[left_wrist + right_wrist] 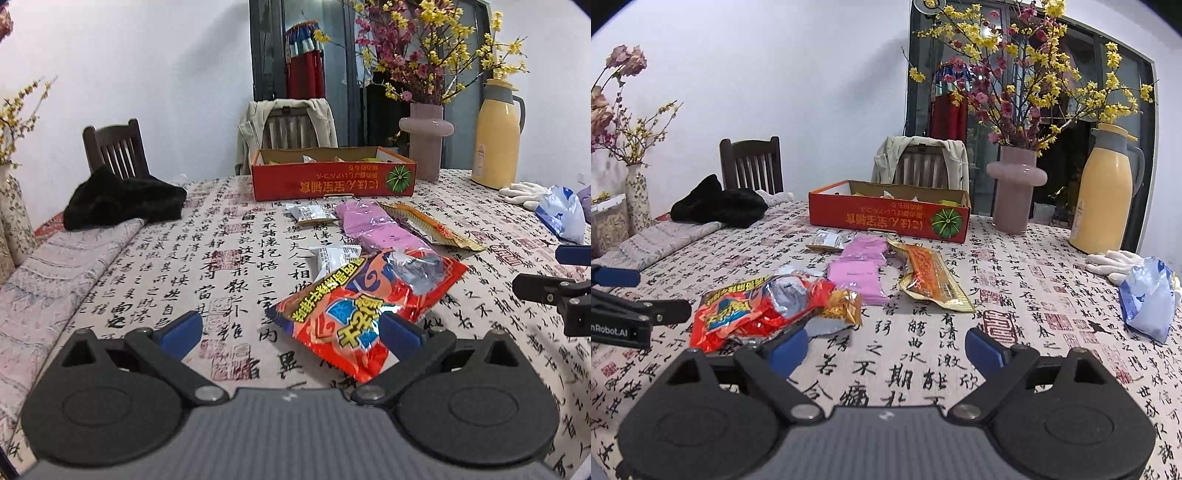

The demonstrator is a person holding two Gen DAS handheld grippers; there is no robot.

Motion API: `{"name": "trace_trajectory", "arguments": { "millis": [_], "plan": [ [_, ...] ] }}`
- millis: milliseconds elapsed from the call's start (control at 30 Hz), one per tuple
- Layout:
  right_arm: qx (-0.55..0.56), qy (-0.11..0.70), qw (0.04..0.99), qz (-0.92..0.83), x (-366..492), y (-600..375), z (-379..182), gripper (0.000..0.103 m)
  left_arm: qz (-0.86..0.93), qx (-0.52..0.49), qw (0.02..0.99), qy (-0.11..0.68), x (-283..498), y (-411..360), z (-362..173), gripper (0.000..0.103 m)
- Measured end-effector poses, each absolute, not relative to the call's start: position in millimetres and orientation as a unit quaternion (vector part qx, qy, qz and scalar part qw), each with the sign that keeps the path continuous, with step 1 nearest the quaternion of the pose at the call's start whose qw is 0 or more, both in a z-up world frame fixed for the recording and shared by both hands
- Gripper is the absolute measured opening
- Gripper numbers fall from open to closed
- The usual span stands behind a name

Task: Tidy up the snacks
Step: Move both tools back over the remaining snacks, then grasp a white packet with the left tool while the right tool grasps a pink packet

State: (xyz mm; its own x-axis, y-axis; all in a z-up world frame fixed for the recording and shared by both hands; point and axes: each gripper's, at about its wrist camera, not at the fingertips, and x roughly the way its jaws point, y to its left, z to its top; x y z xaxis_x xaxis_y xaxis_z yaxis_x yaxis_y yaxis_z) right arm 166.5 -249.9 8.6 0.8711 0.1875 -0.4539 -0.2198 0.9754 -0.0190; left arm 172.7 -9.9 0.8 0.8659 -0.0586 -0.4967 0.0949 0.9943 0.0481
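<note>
both tools wide, nothing held: left tool (290,330) w/ red snack bag (364,306) partly btwn its pads, right tool (886,349) over bare surface (1015,266). step: approach. next: shut left on bag, carry to red box (332,177).

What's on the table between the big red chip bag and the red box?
A pink packet and a small grey packet, seen in the right wrist view.

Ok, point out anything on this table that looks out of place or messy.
Several snack packets lie loose and askew in front of the red box, not in it. The big red bag is crumpled over smaller packets, and the gold packet lies slantwise.
</note>
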Motion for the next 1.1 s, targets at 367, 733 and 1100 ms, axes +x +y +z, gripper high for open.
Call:
{"name": "trace_trajectory", "arguments": {
  "millis": [367, 733, 1100],
  "plan": [
    [-0.018, 0.263, 0.95, 0.165, 255.7, -245.4, 39.6, 0.09, -0.134, 0.025, 0.946, 0.296, 281.5, -23.2, 13.6, 0.096],
    [-0.024, 0.331, 0.926, 0.183, 345.8, -219.0, 1.4, 0.078, -0.159, 0.02, 0.921, 0.356, 348.0, -26.2, -26.0, 0.076],
    [-0.027, 0.355, 0.911, 0.209, 366.0, -199.4, -23.3, 0.061, -0.098, -0.018, 0.937, 0.334, 354.3, 1.4, -11.1, 0.04]
  ]
}}
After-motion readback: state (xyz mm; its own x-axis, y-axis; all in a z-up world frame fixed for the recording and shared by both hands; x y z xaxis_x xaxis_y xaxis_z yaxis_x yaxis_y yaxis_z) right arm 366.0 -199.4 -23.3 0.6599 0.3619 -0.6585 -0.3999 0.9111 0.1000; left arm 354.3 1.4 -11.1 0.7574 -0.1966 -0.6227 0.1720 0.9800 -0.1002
